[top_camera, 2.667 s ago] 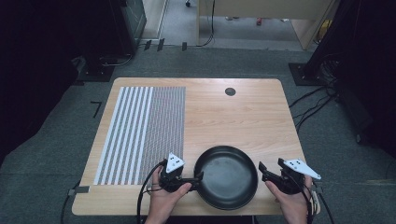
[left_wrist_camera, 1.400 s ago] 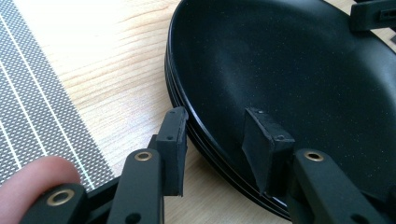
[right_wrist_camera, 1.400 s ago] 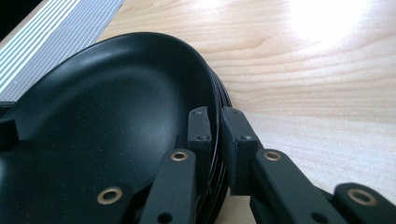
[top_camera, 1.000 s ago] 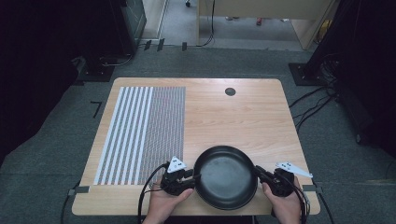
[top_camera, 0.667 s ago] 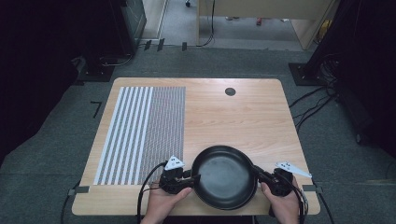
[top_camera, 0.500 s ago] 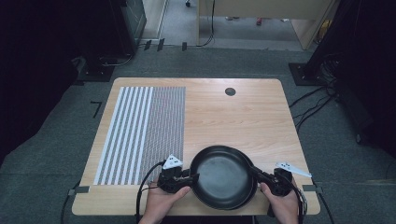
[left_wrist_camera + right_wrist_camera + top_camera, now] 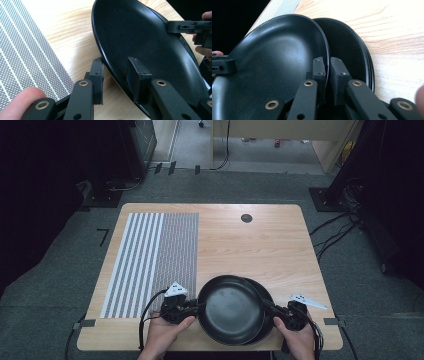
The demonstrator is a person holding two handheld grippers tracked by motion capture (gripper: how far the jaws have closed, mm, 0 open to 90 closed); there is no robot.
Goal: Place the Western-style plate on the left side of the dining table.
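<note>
At the desk's near edge, the top plate sat on a stack between both grippers: right gripper clamped its rim, left gripper straddled the opposite rim, half-open.

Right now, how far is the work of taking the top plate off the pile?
Done: the right tongs are closed on the top plate at its rim, and that plate sits shifted sideways off the plates beneath. In hand: the left tongs straddle the opposite rim; whether they pinch it is unclear. Left: probably carrying the plate away and putting it down on the table.
</note>
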